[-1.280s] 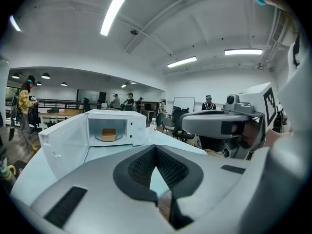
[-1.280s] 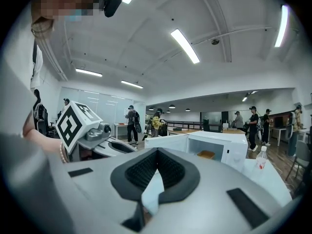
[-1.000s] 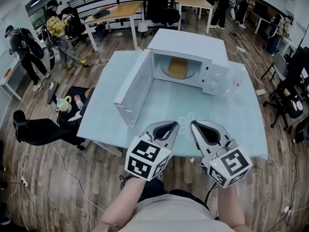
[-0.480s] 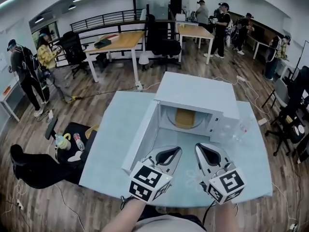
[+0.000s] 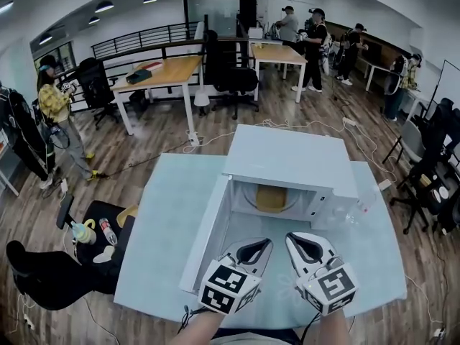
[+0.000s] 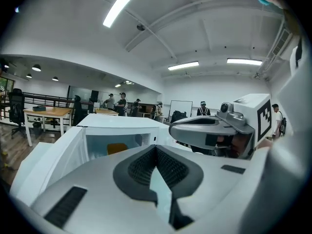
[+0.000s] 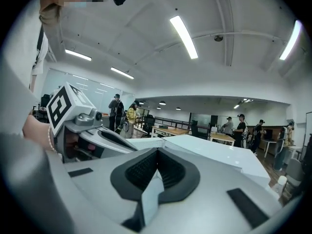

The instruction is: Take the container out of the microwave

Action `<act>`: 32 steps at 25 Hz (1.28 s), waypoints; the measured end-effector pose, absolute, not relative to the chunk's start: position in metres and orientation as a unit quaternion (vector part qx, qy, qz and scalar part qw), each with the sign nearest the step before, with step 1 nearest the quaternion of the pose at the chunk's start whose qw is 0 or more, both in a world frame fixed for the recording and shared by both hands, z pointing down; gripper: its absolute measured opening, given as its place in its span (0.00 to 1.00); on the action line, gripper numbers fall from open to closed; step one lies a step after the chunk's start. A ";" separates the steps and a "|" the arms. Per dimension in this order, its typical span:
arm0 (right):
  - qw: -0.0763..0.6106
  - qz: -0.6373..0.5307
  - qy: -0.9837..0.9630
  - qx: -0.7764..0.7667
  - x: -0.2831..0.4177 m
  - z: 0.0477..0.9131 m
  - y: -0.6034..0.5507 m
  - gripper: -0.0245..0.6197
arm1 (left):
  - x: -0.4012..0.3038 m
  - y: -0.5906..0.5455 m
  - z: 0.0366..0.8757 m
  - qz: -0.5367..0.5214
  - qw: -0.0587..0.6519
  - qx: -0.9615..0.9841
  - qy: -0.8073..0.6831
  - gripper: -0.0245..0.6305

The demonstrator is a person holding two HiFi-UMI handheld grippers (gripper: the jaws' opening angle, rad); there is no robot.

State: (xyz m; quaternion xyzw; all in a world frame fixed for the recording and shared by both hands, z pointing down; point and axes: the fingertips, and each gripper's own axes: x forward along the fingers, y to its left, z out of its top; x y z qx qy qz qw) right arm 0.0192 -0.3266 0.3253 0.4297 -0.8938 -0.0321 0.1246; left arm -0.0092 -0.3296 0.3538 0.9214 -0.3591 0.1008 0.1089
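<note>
Left gripper (image 5: 256, 247) and right gripper (image 5: 302, 244) side by side, nearer the microwave (image 5: 291, 157) than a second ago, both with jaws closed on nothing, door (image 5: 207, 230) swung open, tan container (image 5: 272, 198) inside the microwave, untouched

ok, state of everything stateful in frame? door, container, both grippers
microwave door: swung wide open, to the left of the cavity.
container: inside the microwave, not yet taken out, nothing touching it.
left gripper: jaws shut, empty, over the table in front of the opening.
right gripper: jaws shut, empty, beside the left one, short of the cavity.
</note>
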 end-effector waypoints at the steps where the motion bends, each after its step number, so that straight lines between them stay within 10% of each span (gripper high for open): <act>1: 0.135 -0.031 -0.895 0.424 0.017 0.330 -0.329 0.05 | -0.009 -0.333 0.357 0.101 0.113 0.921 -0.358 0.06; 32: 0.231 0.028 -0.918 0.321 0.015 0.436 -0.416 0.06 | 0.005 -0.389 0.481 0.126 0.268 0.861 -0.413 0.06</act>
